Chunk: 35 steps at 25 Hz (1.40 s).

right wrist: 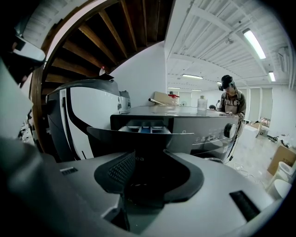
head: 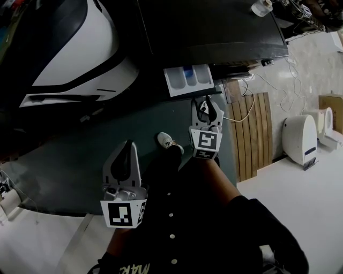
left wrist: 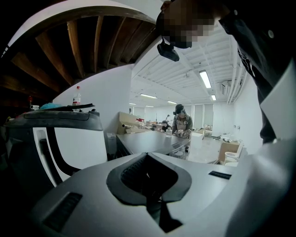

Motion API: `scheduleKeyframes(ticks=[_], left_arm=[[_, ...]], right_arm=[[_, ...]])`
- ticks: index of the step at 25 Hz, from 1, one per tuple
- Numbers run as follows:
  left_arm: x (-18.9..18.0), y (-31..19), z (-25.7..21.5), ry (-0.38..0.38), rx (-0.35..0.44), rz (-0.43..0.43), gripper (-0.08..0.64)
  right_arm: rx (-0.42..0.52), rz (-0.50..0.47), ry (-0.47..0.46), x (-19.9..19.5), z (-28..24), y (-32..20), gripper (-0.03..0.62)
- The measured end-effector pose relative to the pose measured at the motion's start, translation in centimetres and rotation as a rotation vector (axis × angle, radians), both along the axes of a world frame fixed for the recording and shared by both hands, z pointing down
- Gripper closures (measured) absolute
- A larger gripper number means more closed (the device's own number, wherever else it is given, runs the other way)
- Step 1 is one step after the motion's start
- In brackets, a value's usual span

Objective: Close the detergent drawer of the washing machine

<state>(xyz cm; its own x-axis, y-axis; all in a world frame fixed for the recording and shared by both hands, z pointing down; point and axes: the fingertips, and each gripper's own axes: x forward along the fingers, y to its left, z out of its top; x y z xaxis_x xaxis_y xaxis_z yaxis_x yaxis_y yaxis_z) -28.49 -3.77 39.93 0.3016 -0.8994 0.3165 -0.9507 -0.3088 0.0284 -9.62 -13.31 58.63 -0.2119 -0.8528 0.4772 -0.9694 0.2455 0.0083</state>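
The dark washing machine (head: 214, 27) stands at the top of the head view. Its detergent drawer (head: 187, 80) is pulled out, showing white compartments and a blue one. My right gripper (head: 207, 105) is shut and empty, its tip just short of the drawer's front. In the right gripper view the drawer (right wrist: 143, 130) sits straight ahead above my right gripper (right wrist: 138, 157); I cannot tell whether they touch. My left gripper (head: 126, 147) hangs lower and to the left, shut on nothing and away from the machine. In its own view my left gripper (left wrist: 147, 157) points past the machines.
A large white and black machine (head: 75, 48) stands left of the washer. A wooden slat board (head: 252, 134), cables and a white appliance (head: 300, 138) lie to the right. A bottle (head: 262, 7) stands on the washer. A person (left wrist: 181, 124) works at a far table.
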Motion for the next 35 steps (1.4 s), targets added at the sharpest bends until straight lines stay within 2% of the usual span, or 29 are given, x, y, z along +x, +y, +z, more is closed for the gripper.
scheduleKeyframes(ticks=[5, 13, 23, 35], left_arm=[[-0.5, 0.0, -0.2, -0.001, -0.001, -0.016, 0.546], [-1.5, -0.7, -0.3, -0.006, 0.006, -0.033, 0.546], [-1.6, -1.3, -0.4, -0.011, 0.007, -0.026, 0.546], [-1.3, -1.5, -0.6, -0.009, 0.013, -0.012, 0.546]], right_arm=[[0.009, -0.014, -0.026, -0.7, 0.8, -1.3, 0.413], [0.035, 0.004, -0.011, -0.9, 0.8, -3.3, 0.413], [0.039, 0.001, -0.048, -1.8, 0.3, -6.0, 0.413], [0.028, -0.006, -0.009, -2.4, 1.4, -8.0, 0.412]])
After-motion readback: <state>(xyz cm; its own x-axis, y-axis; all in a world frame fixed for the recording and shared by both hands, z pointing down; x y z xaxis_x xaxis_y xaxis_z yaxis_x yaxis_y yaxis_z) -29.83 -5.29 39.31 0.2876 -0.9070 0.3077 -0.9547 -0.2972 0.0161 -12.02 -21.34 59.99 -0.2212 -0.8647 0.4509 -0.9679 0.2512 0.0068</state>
